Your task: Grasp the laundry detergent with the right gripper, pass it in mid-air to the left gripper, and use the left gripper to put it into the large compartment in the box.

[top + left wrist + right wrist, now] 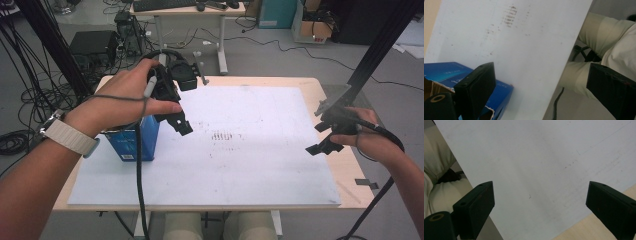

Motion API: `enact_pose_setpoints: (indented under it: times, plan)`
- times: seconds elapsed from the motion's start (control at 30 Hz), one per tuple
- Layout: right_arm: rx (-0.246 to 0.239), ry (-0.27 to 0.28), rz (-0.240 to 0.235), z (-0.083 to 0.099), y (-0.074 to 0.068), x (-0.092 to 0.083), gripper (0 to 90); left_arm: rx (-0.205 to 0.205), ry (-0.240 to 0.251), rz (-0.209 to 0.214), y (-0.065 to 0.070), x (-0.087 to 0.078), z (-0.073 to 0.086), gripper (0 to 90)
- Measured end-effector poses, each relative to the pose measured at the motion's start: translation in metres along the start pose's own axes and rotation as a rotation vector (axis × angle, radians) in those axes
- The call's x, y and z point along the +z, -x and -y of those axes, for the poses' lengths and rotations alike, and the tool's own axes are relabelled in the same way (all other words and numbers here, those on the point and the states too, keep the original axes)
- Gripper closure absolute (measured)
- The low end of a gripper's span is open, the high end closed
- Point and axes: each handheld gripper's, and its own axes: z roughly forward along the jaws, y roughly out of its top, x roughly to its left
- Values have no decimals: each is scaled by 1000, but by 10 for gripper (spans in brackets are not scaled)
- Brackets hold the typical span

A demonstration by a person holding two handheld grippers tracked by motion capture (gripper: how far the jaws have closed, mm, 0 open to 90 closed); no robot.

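While both grippers (176,107) (334,131) gape empty: blue box (134,142) likely light, crushable card, flap torn; best pinched across side walls.

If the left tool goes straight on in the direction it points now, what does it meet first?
Probably the white board. The left tool is open, with nothing between its jaws, and looks along the bare board. The blue box lies off to one side, beside one jaw. Depth is unclear.
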Motion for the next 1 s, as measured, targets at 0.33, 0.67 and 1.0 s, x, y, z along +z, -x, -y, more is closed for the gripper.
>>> enact_pose_setpoints:
  times: [0.33,0.67,1.0]
  plan:
    - [1,2,4,1,-2,-1,83,14,8,6,-1,0,1,91]
    - [3,7,1,2,-2,-2,83,12,2,5,0,3,-1,91]
    - [4,9,-1,1,-4,-1,83,1,2,1,0,2,4,93]
